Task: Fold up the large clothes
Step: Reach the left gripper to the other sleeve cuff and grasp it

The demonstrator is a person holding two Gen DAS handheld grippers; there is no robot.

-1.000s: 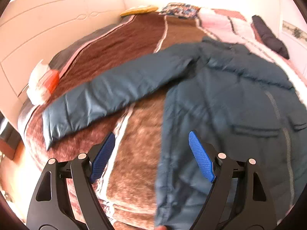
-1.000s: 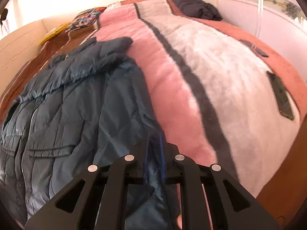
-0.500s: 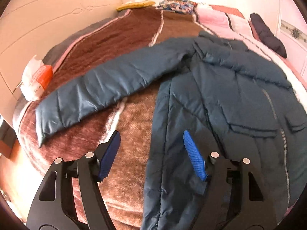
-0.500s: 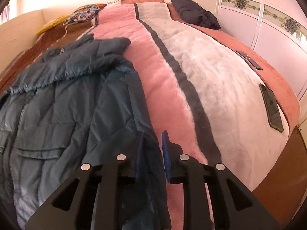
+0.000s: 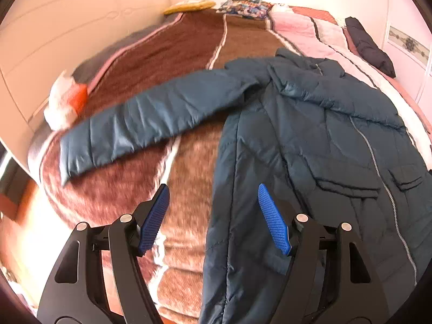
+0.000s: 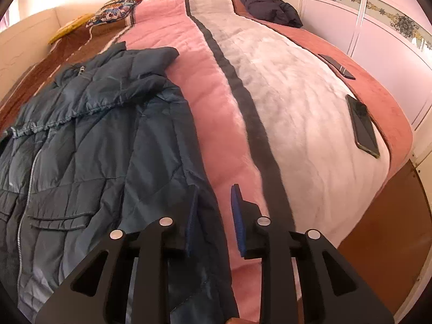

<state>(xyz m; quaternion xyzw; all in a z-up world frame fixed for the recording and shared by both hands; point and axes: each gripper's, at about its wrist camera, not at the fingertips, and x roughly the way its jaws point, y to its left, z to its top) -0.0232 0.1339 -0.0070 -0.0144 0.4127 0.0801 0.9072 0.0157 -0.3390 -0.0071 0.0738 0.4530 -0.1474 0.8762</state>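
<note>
From the left wrist, the dark teal quilted puffer jacket (image 5: 310, 145) lies front-up and zipped on the striped plush bed blanket (image 5: 189, 162). Its long axis runs from the hem, close under the camera, up to the collar at the far end. One sleeve (image 5: 151, 118) stretches out sideways from the shoulder, well clear of the body. The left gripper (image 5: 213, 218) hovers with its jaws wide, straddling the jacket's side edge and holding nothing. I judge the step to be folding in a side or a sleeve; it would go best by pinching the edge seam through both layers, low and square, so the slippery shell does not slide out.

From the right wrist, the jacket's other side edge runs along the blanket's pink stripe. The right gripper (image 6: 214, 216) has its jaws partly parted around that edge, apparently not clamping it. Two black phones (image 6: 363, 125) lie well away from the jacket.
</note>
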